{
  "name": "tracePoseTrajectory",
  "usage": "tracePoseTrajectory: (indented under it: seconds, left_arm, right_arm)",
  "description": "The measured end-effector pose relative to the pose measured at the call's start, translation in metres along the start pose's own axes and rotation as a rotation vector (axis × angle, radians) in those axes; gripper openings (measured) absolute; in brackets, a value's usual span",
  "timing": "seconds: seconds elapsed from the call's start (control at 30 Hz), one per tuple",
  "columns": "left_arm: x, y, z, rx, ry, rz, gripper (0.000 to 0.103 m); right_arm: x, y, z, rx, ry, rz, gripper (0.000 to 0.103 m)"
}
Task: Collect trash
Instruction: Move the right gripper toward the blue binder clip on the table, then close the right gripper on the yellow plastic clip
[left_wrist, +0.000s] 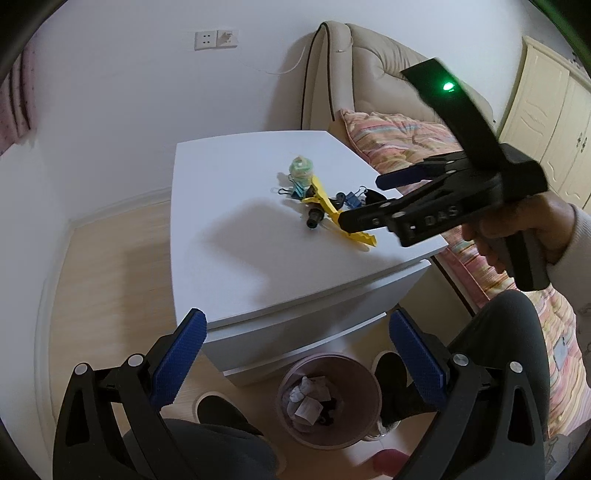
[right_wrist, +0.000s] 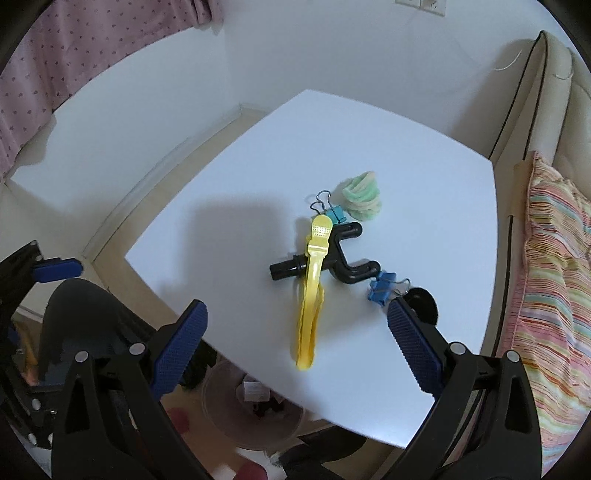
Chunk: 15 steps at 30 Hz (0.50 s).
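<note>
Jaws on both grippers spread wide, nothing pinched between the blue ribbed pads. Right gripper (right_wrist: 295, 347) hovering over the near part of the white bedside table (right_wrist: 424, 177), aimed at the little pile of clutter in the middle. Closest to it: long yellow plastic clip (right_wrist: 313, 291), thin and two-legged, waffle-textured tip at the far end, lying across a black Y-shaped plastic piece (right_wrist: 332, 260) with a stubby tube end. Just past that, a teal binder clip (right_wrist: 336, 215) with wire handles sticking out, then a stack of pale green and cream hair ties (right_wrist: 364, 201) piled in a soft cone. On the right side of the pile, a blue binder clip (right_wrist: 380, 291) touching the fork's arm, plus a flat black round thing (right_wrist: 421, 301) half hidden behind the right pad, hard to say what. Left gripper (left_wrist: 297, 354) hanging lower, off the table's front edge, with the pinkish translucent trash bin (left_wrist: 328, 398) on the wood floor right below, crumpled white paper and something dark already in it. Same view also catching the right gripper from the side, held in a hand (left_wrist: 517, 225), fingers parted over the pile. Bed with a striped pink quilt (right_wrist: 546, 277) just beside the table, pink dotted curtain (right_wrist: 74, 55) off in the corner.
</note>
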<state>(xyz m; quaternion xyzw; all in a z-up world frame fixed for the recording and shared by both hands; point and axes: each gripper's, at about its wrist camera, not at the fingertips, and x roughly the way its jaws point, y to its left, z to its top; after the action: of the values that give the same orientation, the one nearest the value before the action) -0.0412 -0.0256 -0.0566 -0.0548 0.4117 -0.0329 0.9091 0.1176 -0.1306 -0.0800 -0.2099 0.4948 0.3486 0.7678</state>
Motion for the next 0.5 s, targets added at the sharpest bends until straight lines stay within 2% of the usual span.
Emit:
tracePoseTrajectory:
  seconds: [0.07,0.13,0.17,0.23,0.37,0.43,0.5]
  left_arm:
    - [0.000,0.003,-0.001,-0.006,0.001,0.002,0.095]
    - [0.000,0.004,-0.001,-0.010,0.002,0.004,0.095]
    - [0.000,0.005,-0.001,-0.012,0.002,0.004,0.095]
    - [0.000,0.007,-0.002,-0.017,0.002,0.005,0.095]
    - [0.002,0.009,-0.002,-0.024,0.004,0.003,0.095]
    - [0.002,0.010,-0.002,-0.024,0.005,0.002,0.095]
    - [0.003,0.010,-0.002,-0.027,0.009,0.001,0.095]
  right_arm:
    - [0.010,-0.002,0.003,-0.003,0.027,0.001,0.088]
    - [0.017,-0.005,0.005,0.002,0.048,0.008,0.075]
    - [0.020,-0.006,0.005,0.005,0.056,0.014,0.074]
    - [0.025,-0.008,0.005,0.009,0.065,0.030,0.065]
    - [0.032,-0.010,0.004,0.017,0.078,0.038,0.059]
    - [0.034,-0.010,0.004,0.019,0.079,0.037,0.045]
    - [0.036,-0.011,0.005,0.020,0.081,0.035,0.042]
